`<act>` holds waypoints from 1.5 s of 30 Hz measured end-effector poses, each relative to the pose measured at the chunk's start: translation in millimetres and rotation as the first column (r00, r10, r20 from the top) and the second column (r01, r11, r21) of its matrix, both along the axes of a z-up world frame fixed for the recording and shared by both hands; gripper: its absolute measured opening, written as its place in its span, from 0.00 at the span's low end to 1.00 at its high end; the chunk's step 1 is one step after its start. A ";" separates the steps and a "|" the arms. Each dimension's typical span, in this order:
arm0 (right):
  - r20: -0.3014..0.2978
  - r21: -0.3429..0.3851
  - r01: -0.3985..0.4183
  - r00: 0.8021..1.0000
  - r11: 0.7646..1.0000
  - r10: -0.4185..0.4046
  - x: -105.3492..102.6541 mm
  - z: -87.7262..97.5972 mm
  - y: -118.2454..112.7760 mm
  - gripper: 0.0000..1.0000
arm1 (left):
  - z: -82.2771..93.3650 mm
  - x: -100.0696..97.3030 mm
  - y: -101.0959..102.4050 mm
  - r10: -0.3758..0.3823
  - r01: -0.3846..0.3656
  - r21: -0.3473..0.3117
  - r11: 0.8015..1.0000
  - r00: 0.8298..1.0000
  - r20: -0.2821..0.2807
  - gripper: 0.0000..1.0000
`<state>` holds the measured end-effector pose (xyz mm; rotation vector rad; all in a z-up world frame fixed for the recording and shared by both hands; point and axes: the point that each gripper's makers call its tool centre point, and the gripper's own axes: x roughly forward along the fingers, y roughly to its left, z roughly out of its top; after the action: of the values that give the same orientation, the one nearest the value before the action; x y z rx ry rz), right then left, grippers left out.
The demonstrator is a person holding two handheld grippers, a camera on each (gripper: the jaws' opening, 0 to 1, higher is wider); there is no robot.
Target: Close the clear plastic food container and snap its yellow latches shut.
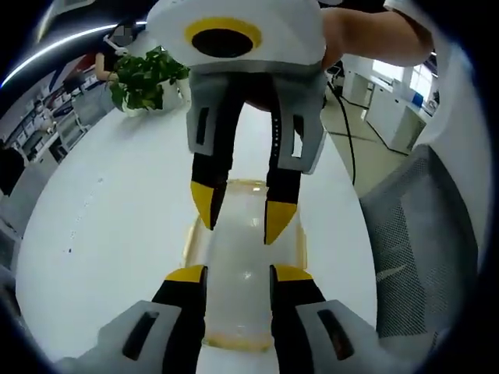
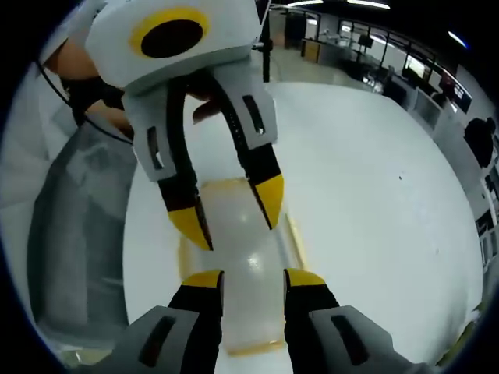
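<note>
Clear container (image 1: 245, 269) on white table (image 1: 117, 226), between two facing grippers.
Left gripper (image 1: 238, 274) and right gripper (image 2: 253, 278) both spread apart, grasping nothing, poised over opposite ends; container's long axis runs gripper to gripper, lid on.

A long white bench (image 1: 117, 226) runs through an open office. A potted green plant (image 1: 144, 78) stands at its far end; a grey mesh chair (image 1: 425, 234) sits beside the bench, under ceiling strip lights (image 2: 374, 4).

A potted plant (image 1: 143, 76) stands on the white table (image 1: 117, 218) beside a mesh chair (image 1: 425, 241).
</note>
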<state>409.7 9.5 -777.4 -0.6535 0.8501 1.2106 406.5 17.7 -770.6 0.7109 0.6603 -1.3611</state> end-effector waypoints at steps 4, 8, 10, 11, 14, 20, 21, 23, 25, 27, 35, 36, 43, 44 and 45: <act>-0.005 0.002 0.009 1.000 1.000 -0.009 4.5 -0.6 0.4 0.28 | -1.0 -5.2 -3.2 -0.004 0.004 0.002 1.000 1.000 -0.005 0.30; -0.001 0.012 0.009 1.000 1.000 -0.009 9.3 1.7 2.9 0.28 | -3.6 -12.0 -6.9 -0.010 0.010 0.006 1.000 1.000 -0.013 0.31; 0.005 0.005 0.003 1.000 1.000 -0.003 11.1 1.7 3.3 0.28 | -4.3 -14.0 -7.9 -0.019 0.020 0.013 1.000 1.000 -0.005 0.31; 0.006 0.004 0.002 1.000 1.000 -0.002 11.9 1.9 3.5 0.28 | -4.4 -14.5 -8.1 -0.021 0.021 0.014 1.000 1.000 -0.005 0.31; 0.009 0.006 -0.003 1.000 1.000 0.003 14.5 3.5 5.1 0.28 | -3.6 -15.7 -9.3 -0.014 0.014 0.008 1.000 1.000 -0.012 0.31; 0.015 0.002 -0.012 1.000 1.000 0.012 20.8 4.6 6.5 0.29 | -3.4 -25.6 -11.8 -0.026 0.026 0.010 1.000 1.000 -0.007 0.30; 0.016 0.003 -0.014 1.000 1.000 0.014 22.1 5.0 7.2 0.29 | -3.5 -26.3 -12.0 -0.020 0.020 0.005 1.000 1.000 -0.011 0.30; 0.016 0.002 -0.019 1.000 1.000 0.019 23.8 4.9 8.2 0.29 | -5.3 -29.2 -11.1 -0.017 0.017 0.008 1.000 1.000 -0.019 0.31; 0.015 0.001 -0.022 1.000 1.000 0.022 24.8 4.4 9.0 0.30 | -7.5 -31.1 -9.4 -0.016 0.016 0.019 1.000 1.000 -0.008 0.31; 0.015 -0.002 -0.029 0.999 1.000 0.029 26.9 3.1 9.8 0.30 | -8.5 -34.8 -8.2 -0.017 0.017 0.020 1.000 1.000 -0.010 0.31; 0.000 -0.014 -0.039 0.999 0.999 0.039 32.0 -0.7 11.5 0.31 | -9.3 -36.6 -7.4 0.003 -0.003 0.018 1.000 1.000 -0.004 0.32; -0.004 -0.016 -0.041 0.999 0.999 0.041 32.3 -1.4 11.5 0.32 | -9.6 -36.5 -7.5 0.002 -0.002 0.021 1.000 1.000 0.001 0.32; -0.030 -0.031 -0.074 0.997 0.997 0.073 32.9 -6.4 11.8 0.33 | -11.1 -38.7 -7.0 -0.024 0.023 0.039 0.999 0.999 0.034 0.35; -0.037 -0.022 -0.073 0.997 0.997 0.072 33.1 -6.1 13.0 0.33 | -11.1 -38.9 -7.2 -0.025 0.023 0.038 0.999 0.999 0.039 0.35; -0.044 -0.021 -0.071 0.997 0.997 0.070 34.1 -6.7 13.4 0.33 | -11.4 -39.0 -7.0 -0.023 0.021 0.041 0.999 0.999 0.045 0.35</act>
<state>443.8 22.9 -784.2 -0.6825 0.8834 1.2845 367.5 10.7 -782.0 0.7811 0.6472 -1.3516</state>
